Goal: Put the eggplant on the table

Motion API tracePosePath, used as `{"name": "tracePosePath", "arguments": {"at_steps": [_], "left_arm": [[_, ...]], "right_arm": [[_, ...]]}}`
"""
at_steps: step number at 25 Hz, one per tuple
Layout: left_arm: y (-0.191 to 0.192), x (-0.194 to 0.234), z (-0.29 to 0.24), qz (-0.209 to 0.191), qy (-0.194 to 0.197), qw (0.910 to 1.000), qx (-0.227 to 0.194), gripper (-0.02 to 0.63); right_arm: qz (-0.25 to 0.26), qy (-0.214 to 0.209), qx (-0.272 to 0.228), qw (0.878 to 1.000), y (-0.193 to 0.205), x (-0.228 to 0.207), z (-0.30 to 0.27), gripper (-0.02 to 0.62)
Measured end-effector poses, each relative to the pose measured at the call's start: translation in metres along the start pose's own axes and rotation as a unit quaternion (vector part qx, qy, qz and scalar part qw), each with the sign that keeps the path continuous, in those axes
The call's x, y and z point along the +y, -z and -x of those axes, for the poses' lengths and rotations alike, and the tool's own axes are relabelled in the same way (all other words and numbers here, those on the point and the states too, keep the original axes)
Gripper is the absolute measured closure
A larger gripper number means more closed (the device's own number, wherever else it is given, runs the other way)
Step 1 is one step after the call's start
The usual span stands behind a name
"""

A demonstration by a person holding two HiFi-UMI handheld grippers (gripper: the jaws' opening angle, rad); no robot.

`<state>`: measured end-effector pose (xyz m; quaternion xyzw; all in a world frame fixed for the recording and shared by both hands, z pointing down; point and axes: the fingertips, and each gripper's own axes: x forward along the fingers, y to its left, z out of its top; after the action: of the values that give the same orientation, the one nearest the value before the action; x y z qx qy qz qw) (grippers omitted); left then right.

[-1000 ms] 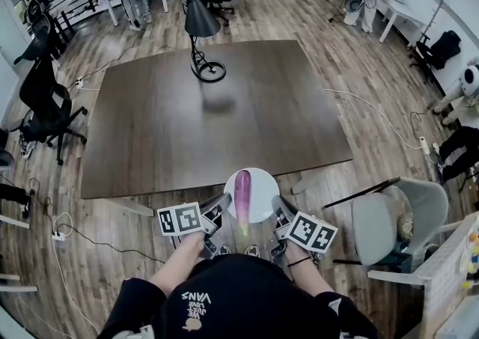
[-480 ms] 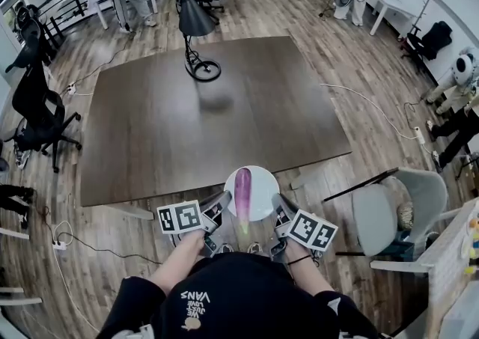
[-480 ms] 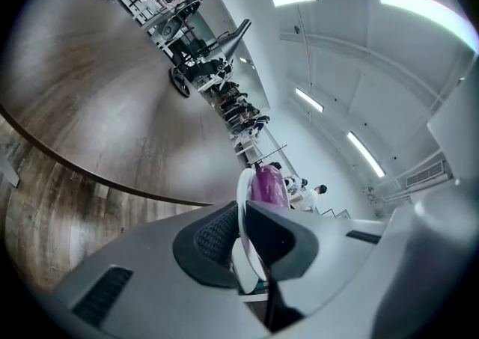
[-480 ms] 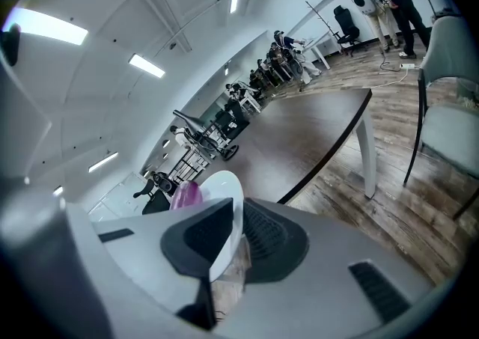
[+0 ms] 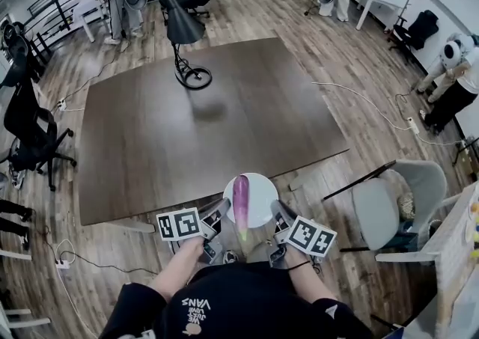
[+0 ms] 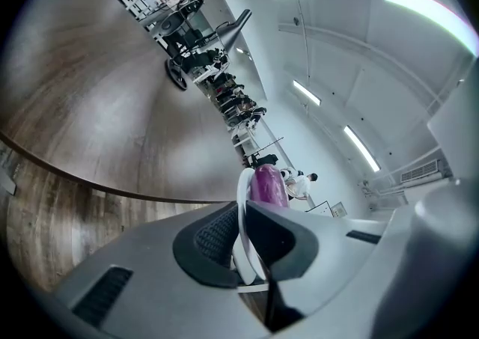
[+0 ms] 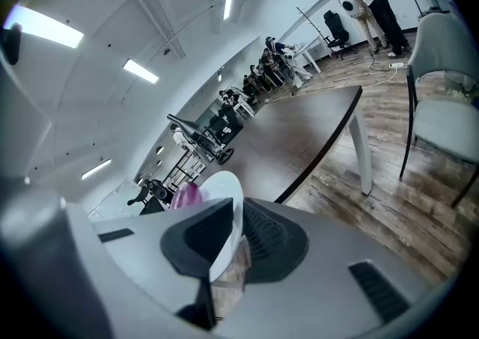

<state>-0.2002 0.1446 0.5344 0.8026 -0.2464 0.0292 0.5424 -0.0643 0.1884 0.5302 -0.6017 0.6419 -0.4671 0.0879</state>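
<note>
A purple eggplant (image 5: 241,200) with a green stem end lies lengthwise on a round white plate (image 5: 260,189), carried in the air just short of the near edge of the dark brown table (image 5: 187,128). My left gripper (image 5: 222,209) is shut on the plate's left rim and my right gripper (image 5: 275,210) is shut on its right rim. In the left gripper view the plate's edge (image 6: 241,210) runs between the jaws with the eggplant (image 6: 268,182) behind it. The right gripper view shows the plate (image 7: 224,203) clamped likewise, a sliver of eggplant (image 7: 186,196) beside it.
A black desk lamp (image 5: 182,38) stands at the table's far side. A grey chair (image 5: 400,214) is at the right, a black office chair (image 5: 26,124) at the left. Cables cross the wooden floor (image 5: 359,113). People stand at the far right (image 5: 453,83).
The plate with the eggplant has stayed between both grippers. The view has shifted slightly, so the table and lamp sit a little further left in the picture.
</note>
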Motion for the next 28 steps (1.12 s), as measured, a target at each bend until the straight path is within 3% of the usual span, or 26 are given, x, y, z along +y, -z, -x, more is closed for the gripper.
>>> {"name": "tracePosePath", "arguments": {"at_steps": [13,28], "left_arm": [[-0.025,-0.020,-0.053,-0.002,0.002,0.9999,-0.013,0.578],[-0.036,-0.044,-0.140,0.007,-0.006,0.9988,-0.047,0.578]], "right_arm": [[0.013,-0.009,-0.005,1.000,-0.061,-0.020,-0.014,0.558],[0.033,-0.031,0.017,0.999,-0.141,-0.072,-0.029,0.558]]}}
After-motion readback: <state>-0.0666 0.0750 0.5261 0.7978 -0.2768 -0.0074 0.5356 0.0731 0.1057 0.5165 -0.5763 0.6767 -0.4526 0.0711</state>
